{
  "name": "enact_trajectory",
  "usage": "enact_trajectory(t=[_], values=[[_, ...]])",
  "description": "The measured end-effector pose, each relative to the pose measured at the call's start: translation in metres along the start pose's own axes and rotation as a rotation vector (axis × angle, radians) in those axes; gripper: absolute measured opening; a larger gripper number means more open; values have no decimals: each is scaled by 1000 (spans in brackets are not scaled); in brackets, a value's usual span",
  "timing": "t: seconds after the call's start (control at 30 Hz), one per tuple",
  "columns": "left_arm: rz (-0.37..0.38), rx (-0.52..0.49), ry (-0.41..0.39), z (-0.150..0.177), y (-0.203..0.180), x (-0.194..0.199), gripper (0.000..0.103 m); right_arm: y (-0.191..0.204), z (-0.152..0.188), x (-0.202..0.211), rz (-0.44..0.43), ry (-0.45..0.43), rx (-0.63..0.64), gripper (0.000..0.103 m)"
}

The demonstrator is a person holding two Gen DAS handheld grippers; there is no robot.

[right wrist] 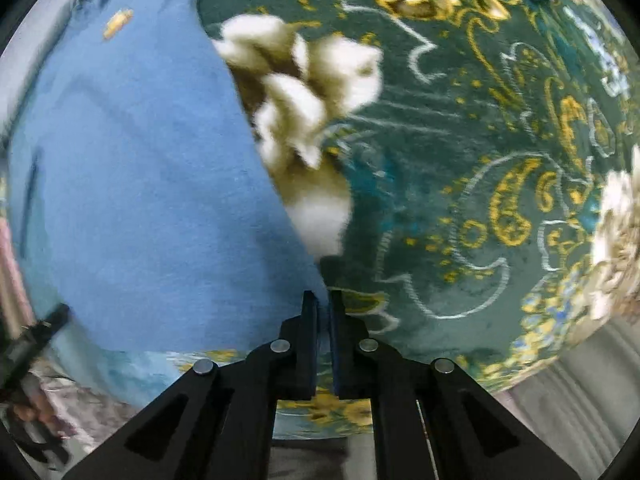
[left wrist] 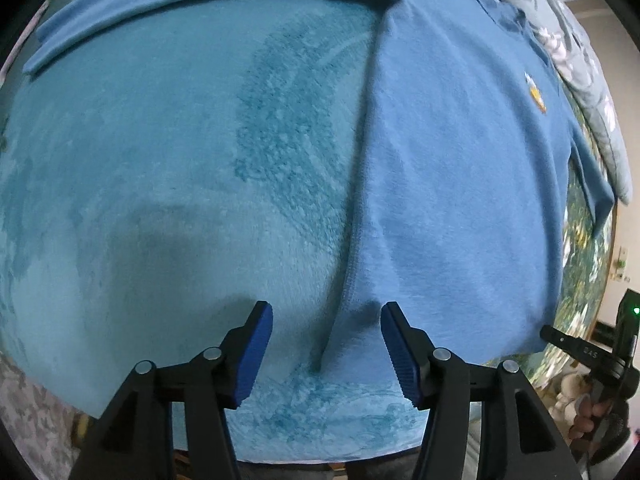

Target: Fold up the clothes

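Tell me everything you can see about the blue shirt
The blue shirt is a soft knit with a small yellow and white emblem on the chest. It lies spread flat across a teal plush blanket and a green floral cover, one sleeve stretched out at the far side. The right gripper is shut on its hem corner; the open left gripper straddles its side edge.

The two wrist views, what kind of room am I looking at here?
Most likely a bedroom at home: a blue shirt lies on a plush teal blanket beside a green floral blanket, with a quilt bunched behind, and a pale wall beyond.
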State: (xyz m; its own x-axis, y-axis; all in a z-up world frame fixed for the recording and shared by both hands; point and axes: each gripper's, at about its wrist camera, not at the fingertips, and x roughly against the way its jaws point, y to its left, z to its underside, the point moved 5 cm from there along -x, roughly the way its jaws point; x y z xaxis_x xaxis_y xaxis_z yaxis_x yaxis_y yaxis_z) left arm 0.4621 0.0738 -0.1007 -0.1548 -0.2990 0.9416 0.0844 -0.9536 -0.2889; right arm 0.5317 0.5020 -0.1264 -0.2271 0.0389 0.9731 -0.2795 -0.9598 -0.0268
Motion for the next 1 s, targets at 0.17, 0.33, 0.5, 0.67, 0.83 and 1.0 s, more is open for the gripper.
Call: enact_trajectory(t=[0.17,0.33,0.5,0.67,0.83,1.0], values=[[22,90,-47,-7,15,24,62,-10,-20,46,-108,-134,-15,7],[16,179,-103,-24,32,49,63,-75,-82,96,-62,-337,-131,32],[4,221,-133,-33,40,70,65,-154,-181,119,-4,-416,-246,41],[-30,228,-133,-27,32,77,65,-193,-220,99,-39,-374,-330,43],[-37,207,-106,-9,12,74,65,-183,-243,97,-18,-395,-213,43],[-31,177,-85,10,-13,73,65,-180,-269,98,19,-375,-121,3]])
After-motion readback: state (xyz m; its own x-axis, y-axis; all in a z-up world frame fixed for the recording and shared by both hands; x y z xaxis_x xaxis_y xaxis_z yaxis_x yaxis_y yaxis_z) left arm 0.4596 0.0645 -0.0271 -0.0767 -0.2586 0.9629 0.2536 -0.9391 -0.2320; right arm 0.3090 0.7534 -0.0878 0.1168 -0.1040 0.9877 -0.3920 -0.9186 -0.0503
